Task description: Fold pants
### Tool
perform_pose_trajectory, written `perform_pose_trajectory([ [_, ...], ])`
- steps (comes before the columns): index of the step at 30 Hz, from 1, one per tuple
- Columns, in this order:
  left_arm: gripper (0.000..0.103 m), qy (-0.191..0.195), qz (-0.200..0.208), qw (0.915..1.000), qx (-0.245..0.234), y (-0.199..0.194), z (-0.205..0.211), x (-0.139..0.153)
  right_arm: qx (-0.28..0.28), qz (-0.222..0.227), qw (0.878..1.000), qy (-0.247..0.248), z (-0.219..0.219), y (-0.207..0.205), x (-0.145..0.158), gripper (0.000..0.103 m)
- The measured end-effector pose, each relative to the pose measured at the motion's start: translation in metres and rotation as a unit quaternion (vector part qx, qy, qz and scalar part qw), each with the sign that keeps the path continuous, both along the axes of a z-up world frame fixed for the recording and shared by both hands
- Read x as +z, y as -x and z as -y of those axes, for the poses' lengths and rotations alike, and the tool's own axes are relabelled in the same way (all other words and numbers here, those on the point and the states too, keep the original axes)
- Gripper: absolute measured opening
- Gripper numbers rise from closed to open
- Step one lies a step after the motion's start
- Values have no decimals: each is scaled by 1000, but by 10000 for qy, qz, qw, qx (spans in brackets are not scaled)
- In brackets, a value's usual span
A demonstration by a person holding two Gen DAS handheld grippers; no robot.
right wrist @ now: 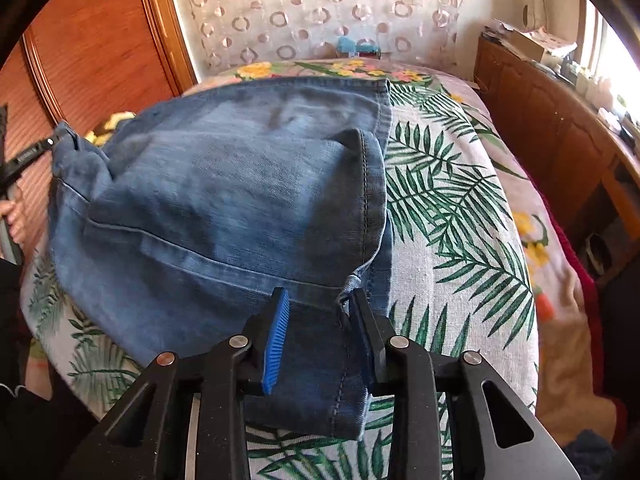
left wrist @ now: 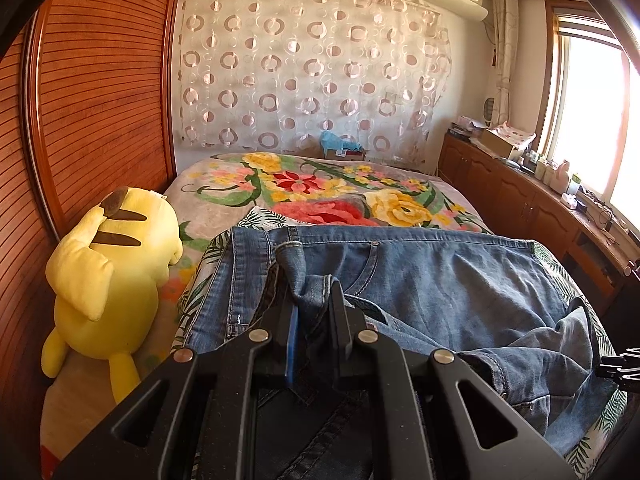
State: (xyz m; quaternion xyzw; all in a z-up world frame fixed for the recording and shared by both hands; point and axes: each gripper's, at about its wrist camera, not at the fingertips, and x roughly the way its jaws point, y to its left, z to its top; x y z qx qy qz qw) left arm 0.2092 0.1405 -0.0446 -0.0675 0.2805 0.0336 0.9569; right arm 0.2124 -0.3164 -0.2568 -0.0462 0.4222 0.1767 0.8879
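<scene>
Blue denim jeans (left wrist: 420, 280) lie on the bed over a leaf-print cloth (right wrist: 448, 200). In the left wrist view my left gripper (left wrist: 312, 304) is shut on a bunched fold of the jeans' hem, held a little above the rest of the denim. In the right wrist view the jeans (right wrist: 224, 184) lie doubled over. My right gripper (right wrist: 320, 300) stands with its jaws apart around a strip of the denim edge, and the blue pad (right wrist: 276, 344) shows clear of the cloth. The left gripper shows at the far left edge of that view (right wrist: 32, 156).
A yellow plush toy (left wrist: 108, 272) sits on the bed's left side against a wooden wardrobe (left wrist: 100, 92). A floral blanket (left wrist: 320, 188) covers the far bed. A wooden cabinet (left wrist: 520, 200) with clutter runs along the right under a window.
</scene>
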Motion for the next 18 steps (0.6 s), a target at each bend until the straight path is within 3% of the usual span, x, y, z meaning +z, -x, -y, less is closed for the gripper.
perform_pose_trajectory([
  [2, 13, 11, -23, 10000, -1, 1, 1, -2, -53, -54, 10000, 24, 2, -4, -4, 27],
  [4, 13, 18, -26, 10000, 7, 1, -2, -4, -83, -65, 9999, 7, 7, -6, -5, 20],
  [5, 13, 39, -6, 10000, 8, 2, -2, -4, -72, -63, 10000, 1, 4, -7, -3, 10],
  [7, 13, 127, 100, 9999, 18, 4, -5, 2, 25, -20, 10000, -12, 6, -7, 0, 5],
  [12, 13, 199, 387, 9990, 143, 3, -15, 23, 84, 363, 9989, -299, 21, -13, 30, 3],
  [18, 13, 302, 645, 9969, 342, -4, -33, 44, 45, 1197, 9919, -428, 35, -20, 85, 2],
])
